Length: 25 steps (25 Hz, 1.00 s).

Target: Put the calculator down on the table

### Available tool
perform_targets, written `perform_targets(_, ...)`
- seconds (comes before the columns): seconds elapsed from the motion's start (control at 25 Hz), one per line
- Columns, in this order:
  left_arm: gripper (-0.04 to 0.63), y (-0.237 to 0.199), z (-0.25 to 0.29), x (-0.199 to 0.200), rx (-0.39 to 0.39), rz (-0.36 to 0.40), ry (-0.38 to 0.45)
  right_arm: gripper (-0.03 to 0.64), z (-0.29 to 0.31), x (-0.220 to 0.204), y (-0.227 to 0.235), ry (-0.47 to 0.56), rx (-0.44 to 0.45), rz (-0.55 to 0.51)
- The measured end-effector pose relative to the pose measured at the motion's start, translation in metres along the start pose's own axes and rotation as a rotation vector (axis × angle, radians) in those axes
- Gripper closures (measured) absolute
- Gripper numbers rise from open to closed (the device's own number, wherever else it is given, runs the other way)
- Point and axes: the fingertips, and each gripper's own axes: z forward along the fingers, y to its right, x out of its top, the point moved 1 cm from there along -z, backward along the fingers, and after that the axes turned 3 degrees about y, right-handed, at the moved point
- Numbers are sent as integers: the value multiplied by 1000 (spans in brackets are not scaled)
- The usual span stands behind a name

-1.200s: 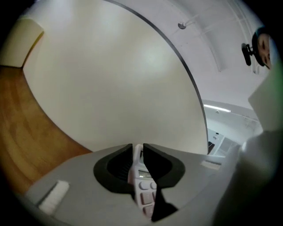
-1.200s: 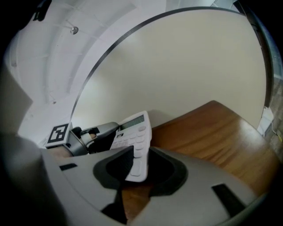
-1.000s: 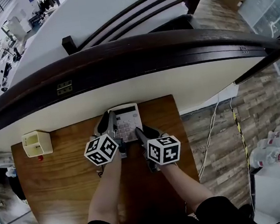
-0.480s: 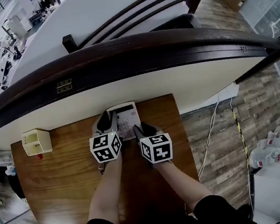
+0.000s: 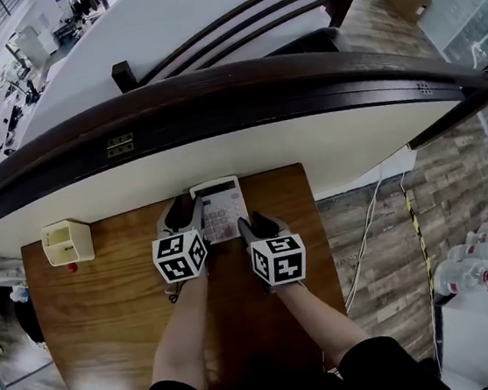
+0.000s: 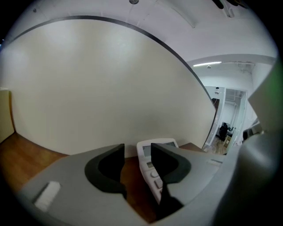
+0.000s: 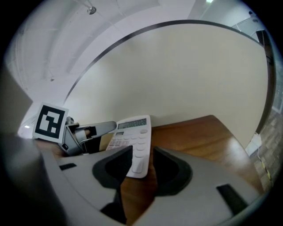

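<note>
While flat on table (image 5: 109, 321), calculator (image 5: 221, 207) free; left tool (image 5: 187, 211) newly wide, right tool (image 5: 257, 225) wide.

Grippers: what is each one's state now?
Left gripper: open, jaws just been opening; calculator edge between them, loose.
Right gripper: open, calculator corner ahead, ungripped.

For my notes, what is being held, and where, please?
Nothing; the calculator rests on the table, the left gripper having just opened, the right gripper open.

My left gripper (image 5: 182, 215) has just spread its jaws, gripping nothing; my right gripper (image 5: 257, 226) sits alongside, jaws apart, both forearms (image 5: 185, 329) extended forward.
</note>
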Motion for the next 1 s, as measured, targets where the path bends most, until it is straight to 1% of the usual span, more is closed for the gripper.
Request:
perform_targets(0.12,419,-3,-15,1,-4,-7,-6,500,-14,0,3,11,-19,-6)
perform_targets(0.24,419,-2,-33,0,-21,-46,-9,500,-28,1,0,24,-24,-20)
perform_targets(0.48,423,14,-74,5,-80,-71,18,502,-61,8,-19,88,26,-26)
perform_targets(0.52,430,17,-81,7,-90,-71,24,510,-67,9,-23,100,30,-31)
perform_targets(0.6,460,23,-95,11,-109,-66,37,562,-80,12,-28,128,35,-39)
perform_targets(0.8,553,43,-132,23,-162,-54,73,580,-113,15,-41,172,44,-64)
perform_targets(1.0,583,61,-174,25,-204,-34,91,589,-142,10,-58,203,54,-74)
